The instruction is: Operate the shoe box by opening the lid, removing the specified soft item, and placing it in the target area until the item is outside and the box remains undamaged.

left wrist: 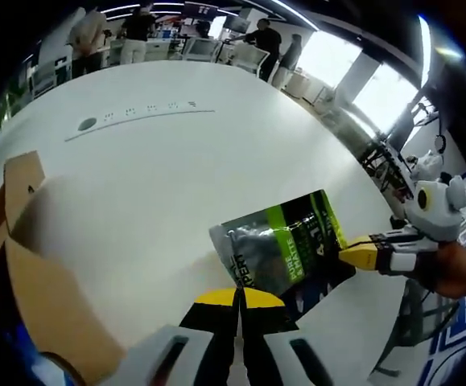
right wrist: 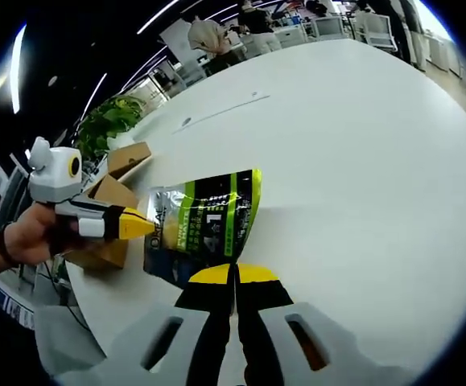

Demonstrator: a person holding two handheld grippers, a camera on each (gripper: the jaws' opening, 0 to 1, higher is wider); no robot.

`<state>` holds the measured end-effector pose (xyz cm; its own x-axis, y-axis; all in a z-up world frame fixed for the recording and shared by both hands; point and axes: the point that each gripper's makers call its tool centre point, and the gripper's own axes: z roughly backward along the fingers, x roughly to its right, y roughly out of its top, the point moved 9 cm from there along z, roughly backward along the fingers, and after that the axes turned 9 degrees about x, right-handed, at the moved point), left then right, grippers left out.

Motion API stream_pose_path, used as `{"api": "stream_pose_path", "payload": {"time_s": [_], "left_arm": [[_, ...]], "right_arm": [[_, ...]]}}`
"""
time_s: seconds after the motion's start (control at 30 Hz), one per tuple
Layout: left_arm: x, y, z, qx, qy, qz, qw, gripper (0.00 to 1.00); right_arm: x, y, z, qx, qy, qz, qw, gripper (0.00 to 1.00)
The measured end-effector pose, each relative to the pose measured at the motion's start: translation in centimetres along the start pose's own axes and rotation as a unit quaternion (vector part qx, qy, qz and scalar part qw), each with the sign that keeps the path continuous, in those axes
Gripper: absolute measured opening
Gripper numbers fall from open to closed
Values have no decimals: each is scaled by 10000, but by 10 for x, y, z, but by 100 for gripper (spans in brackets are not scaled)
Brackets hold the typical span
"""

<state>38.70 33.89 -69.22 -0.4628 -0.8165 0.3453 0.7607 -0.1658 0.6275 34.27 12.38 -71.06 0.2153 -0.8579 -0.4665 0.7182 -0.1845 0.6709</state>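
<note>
Green and black pouch (left wrist: 289, 249) on the white desk (left wrist: 160, 185), white lettering "EXPERT" along one edge, "PURE" on the green stripe, remaining print too blurred to read

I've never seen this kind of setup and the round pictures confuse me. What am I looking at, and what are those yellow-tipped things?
A person holds a hand-held gripper in each hand; a fisheye camera rides on each, hence the round pictures. In the left gripper view, the left hand-held gripper rises from the bottom, its yellow-tipped jaws closed together on the edge of a green and black pouch. The right hand-held gripper comes in from the right, jaws also shut on the pouch. The right gripper view shows the same from the other side. So both pinch one soft pouch just above a white table. A cardboard box, flaps open, sits on the table beside it. People stand in the background.
</note>
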Motion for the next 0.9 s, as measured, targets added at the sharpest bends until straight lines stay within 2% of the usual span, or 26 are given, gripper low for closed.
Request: {"api": "stream_pose_path", "payload": {"time_s": [0.9], "left_arm": [[-4, -4, -10, -348, 217, 142, 9991, 3]], "right_arm": [[8, -3, -10, -170, -44, -200, 9996, 1]]}}
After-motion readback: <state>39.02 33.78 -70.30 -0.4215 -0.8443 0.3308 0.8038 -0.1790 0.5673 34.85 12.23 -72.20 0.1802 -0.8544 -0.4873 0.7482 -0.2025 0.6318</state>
